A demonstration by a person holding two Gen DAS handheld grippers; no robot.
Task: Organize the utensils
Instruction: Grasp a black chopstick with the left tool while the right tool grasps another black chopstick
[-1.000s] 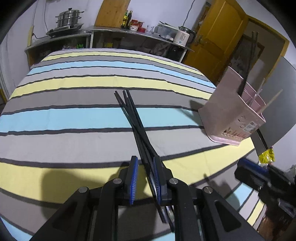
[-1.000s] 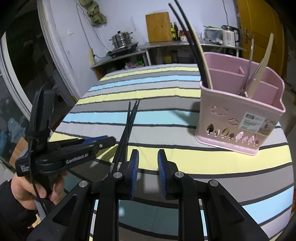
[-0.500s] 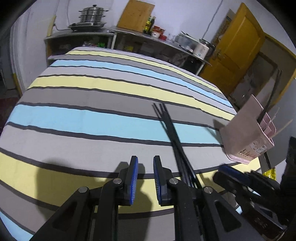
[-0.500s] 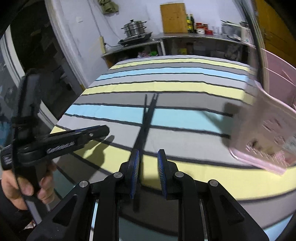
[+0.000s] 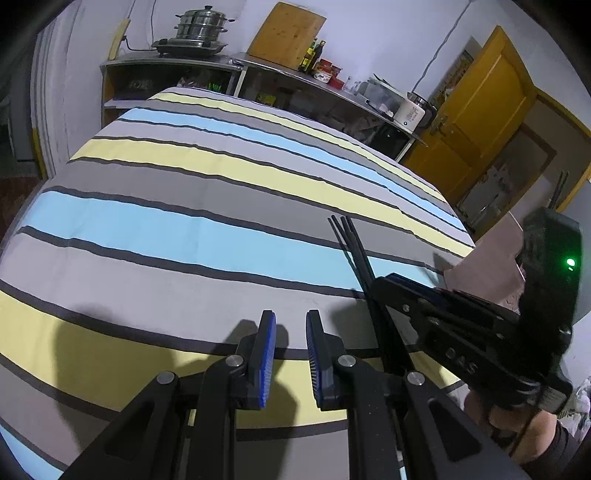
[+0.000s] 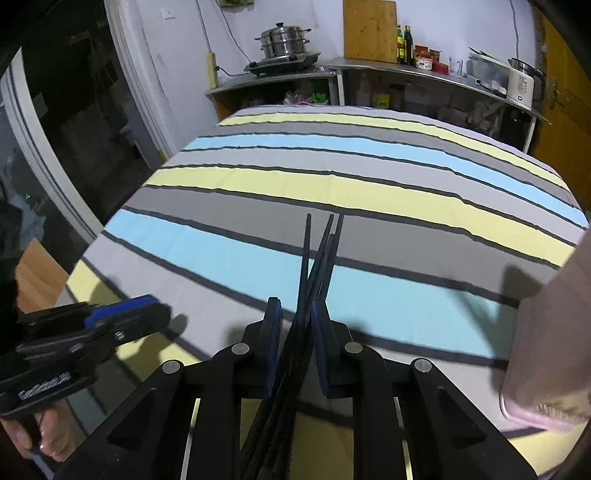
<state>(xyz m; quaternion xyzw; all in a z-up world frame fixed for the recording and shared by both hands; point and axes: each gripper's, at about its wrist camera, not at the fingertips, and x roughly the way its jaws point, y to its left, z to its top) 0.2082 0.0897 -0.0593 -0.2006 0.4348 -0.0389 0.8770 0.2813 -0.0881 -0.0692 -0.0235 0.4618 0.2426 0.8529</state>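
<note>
1. A bundle of thin black chopsticks (image 6: 319, 258) lay on the striped cloth, running forward between the blue pads of the right tongs (image 6: 295, 332), their tips fanned out ahead of them.
2. The right tongs' jaws had just been closing, with the chopsticks between them; whether the pads already pressed on the sticks I cannot tell.
3. The left tongs (image 5: 290, 356) stood narrowly parted and held nothing, and the chopsticks (image 5: 356, 254) lay just to their right.
4. In the left view, the right tongs (image 5: 424, 299) reached in over the sticks' near end.
5. The pink plastic utensil holder (image 6: 546, 332) stood on the cloth to the right of the right tongs, cut off by the frame, so its contents could not be seen from there.
6. Judging from this, the black chopsticks had yet to be lifted and dropped into the holder, and the grasp looked barely begun.
7. The table's cloth (image 5: 184, 229) was banded in yellow, blue and grey.
8. Beyond the tongs stood a metal counter with a steel steamer pot (image 6: 282, 40), a wooden cutting board (image 6: 369, 29) and bottles, with a yellow door (image 5: 480, 122) to the right.
</note>
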